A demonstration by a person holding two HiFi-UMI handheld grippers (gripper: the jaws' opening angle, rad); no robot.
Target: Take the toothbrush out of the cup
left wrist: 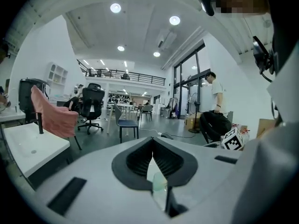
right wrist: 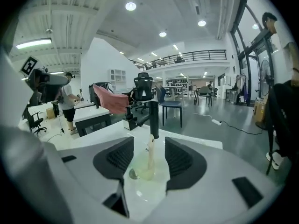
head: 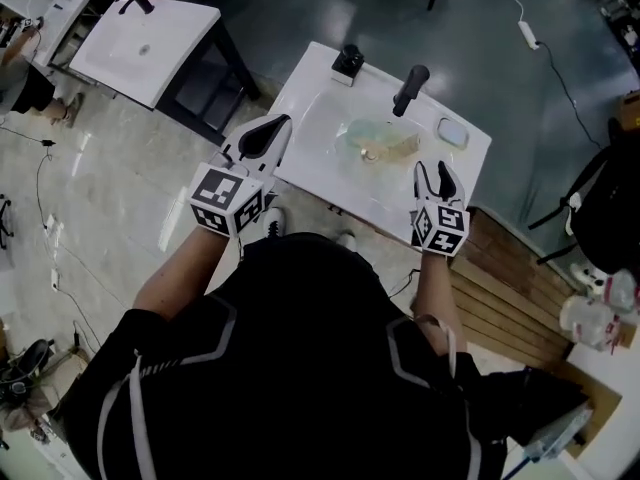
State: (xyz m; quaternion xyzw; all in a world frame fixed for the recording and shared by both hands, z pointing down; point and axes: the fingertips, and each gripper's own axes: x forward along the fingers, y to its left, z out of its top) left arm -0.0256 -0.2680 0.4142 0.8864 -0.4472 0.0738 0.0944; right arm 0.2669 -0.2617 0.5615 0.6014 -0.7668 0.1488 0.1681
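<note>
A clear greenish cup sits in the white sink basin, with a pale toothbrush in it. In the right gripper view the toothbrush rises out of the cup, in front of the black tap. My right gripper is at the basin's near right rim. Its jaws are open and frame the cup from a distance, without touching it. My left gripper hovers at the sink's left edge, shut and holding nothing.
A black tap and a black dispenser stand on the sink's far rim, with a soap dish at its right. A second white sink stands to the far left. Wooden boards lie on the floor at the right.
</note>
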